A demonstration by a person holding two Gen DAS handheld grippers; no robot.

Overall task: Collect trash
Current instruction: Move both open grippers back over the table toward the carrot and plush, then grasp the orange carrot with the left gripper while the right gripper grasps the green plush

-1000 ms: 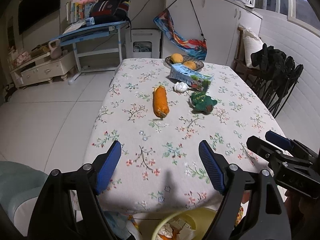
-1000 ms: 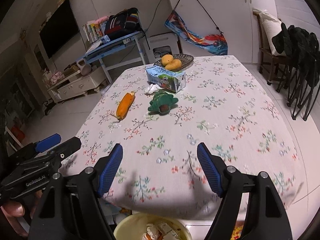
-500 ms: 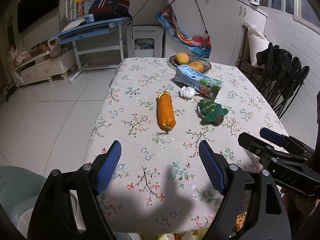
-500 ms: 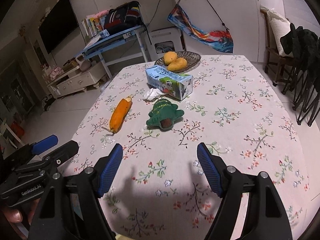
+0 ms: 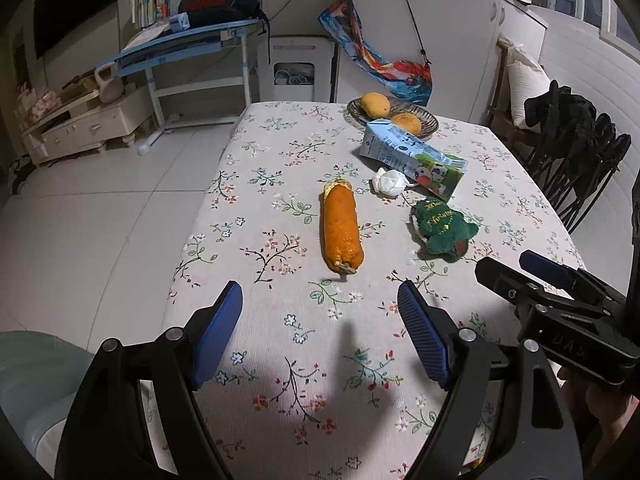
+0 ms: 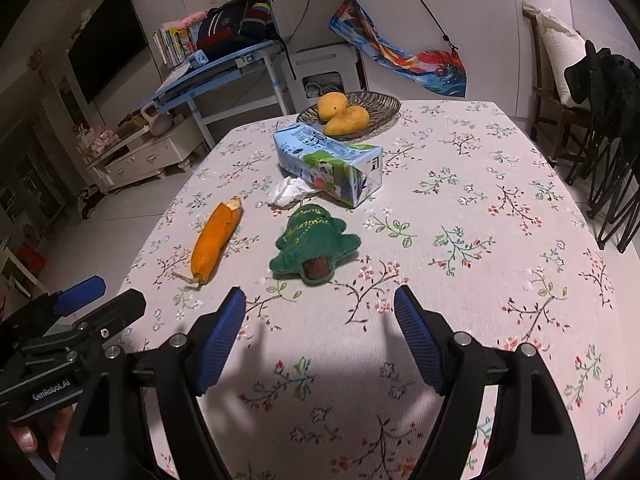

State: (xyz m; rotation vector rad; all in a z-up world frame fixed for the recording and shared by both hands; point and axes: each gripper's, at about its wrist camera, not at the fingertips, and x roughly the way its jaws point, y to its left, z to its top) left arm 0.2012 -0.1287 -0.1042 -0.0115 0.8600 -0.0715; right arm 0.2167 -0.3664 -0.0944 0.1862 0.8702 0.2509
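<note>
Left to right across mid-frame on the surface (image 6: 500, 280) lie a bitten carrot (image 6: 216, 240), crumpled tissue (image 6: 289, 193) and milk carton (image 6: 328, 166), all uncollected. Left claw (image 5: 320, 336) and right claw (image 6: 320, 334) gape wide, empty, so collecting seems barely begun.

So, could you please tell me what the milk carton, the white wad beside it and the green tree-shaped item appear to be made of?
The milk carton looks like coated paperboard: sharp folded edges, slightly glossy print. The white wad seems to be crumpled tissue or paper, matte and creased. The green tree-shaped item looks like plush or knitted fabric: fuzzy surface, gold embroidered lettering.
</note>
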